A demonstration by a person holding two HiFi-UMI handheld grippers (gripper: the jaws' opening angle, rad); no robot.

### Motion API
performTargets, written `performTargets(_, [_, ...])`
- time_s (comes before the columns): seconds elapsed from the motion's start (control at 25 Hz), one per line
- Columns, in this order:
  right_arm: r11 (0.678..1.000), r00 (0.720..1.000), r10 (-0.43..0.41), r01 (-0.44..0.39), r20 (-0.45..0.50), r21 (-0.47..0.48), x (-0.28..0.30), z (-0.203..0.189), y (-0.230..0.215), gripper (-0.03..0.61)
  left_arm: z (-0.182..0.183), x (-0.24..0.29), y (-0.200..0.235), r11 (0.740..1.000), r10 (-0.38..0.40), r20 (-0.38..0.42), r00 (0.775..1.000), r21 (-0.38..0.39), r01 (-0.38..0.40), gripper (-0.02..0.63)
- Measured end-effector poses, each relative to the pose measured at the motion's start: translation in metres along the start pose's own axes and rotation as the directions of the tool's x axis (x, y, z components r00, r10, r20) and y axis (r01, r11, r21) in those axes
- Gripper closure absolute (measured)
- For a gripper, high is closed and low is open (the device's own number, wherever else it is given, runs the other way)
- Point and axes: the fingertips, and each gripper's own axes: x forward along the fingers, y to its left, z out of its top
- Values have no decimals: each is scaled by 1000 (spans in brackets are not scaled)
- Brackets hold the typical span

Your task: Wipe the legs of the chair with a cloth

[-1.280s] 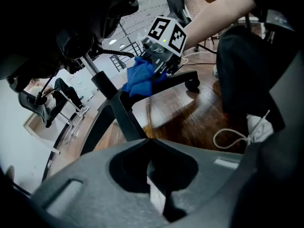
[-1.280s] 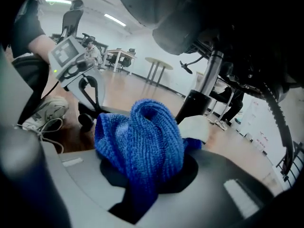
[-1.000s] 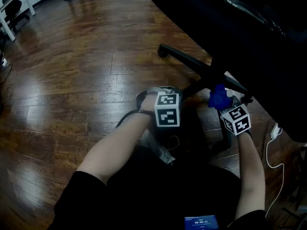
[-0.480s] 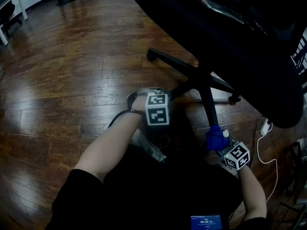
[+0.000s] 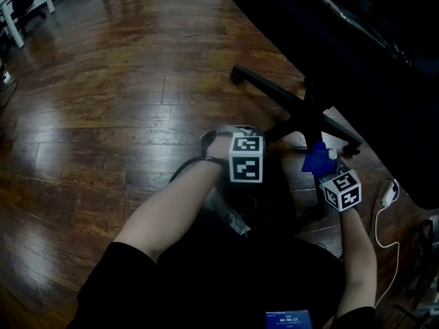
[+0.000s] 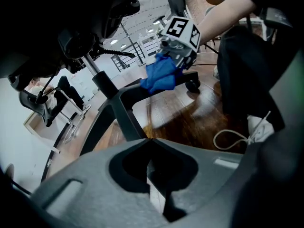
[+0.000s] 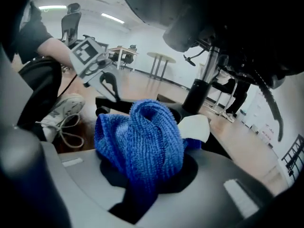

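The black office chair's star base (image 5: 302, 112) stands on the wood floor, one leg (image 5: 264, 88) running off to the upper left. My right gripper (image 5: 322, 164) is shut on a bunched blue cloth (image 5: 316, 157), which lies against the near leg close to the hub. In the right gripper view the cloth (image 7: 142, 139) fills the jaws, with the chair's column (image 7: 197, 94) behind. My left gripper (image 5: 247, 134) hovers beside another leg, mostly hidden under its marker cube. In the left gripper view its tips (image 6: 147, 139) meet with nothing seen between them, just short of a chair leg (image 6: 126, 120).
The chair's seat (image 5: 357, 53) overhangs the upper right. A white plug and cable (image 5: 388, 196) lie on the floor at the right. A white table (image 5: 17, 5) stands at the far left. My shoe with white laces (image 6: 256, 127) rests near the base.
My right gripper slid the cloth out along the leg toward me, then came back up toward the hub. The left gripper has stayed where it was.
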Motion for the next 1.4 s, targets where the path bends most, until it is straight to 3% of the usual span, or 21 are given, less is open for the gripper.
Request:
performTargets(0.2, [995, 993, -80, 74, 87, 64, 26, 45, -39, 499, 0, -3, 0, 1000, -4, 18, 1000, -12, 4, 614])
performTargets(0.48, [995, 993, -93, 90, 71, 33, 21, 35, -28, 497, -2, -2, 0, 1000, 1, 10, 1000, -6, -1, 614])
performTargets(0.72, [1000, 1000, 15, -15, 22, 18, -18, -13, 16, 497, -2, -1, -1, 1000, 14, 3, 1000, -5, -14, 614])
performTargets(1.04, [979, 984, 174, -170, -30, 112, -85, -90, 80, 499, -4, 0, 0, 1000, 15, -2, 1000, -12, -15, 614])
performTargets(1.24, [960, 969, 244, -238, -25, 147, -79, -83, 71, 500, -3, -1, -1, 1000, 15, -2, 1000, -11, -15, 614])
performTargets(1.4, [975, 979, 203, -200, -17, 99, -46, -48, 43, 500, -2, -1, 1, 999, 6, 11, 1000, -33, -6, 614])
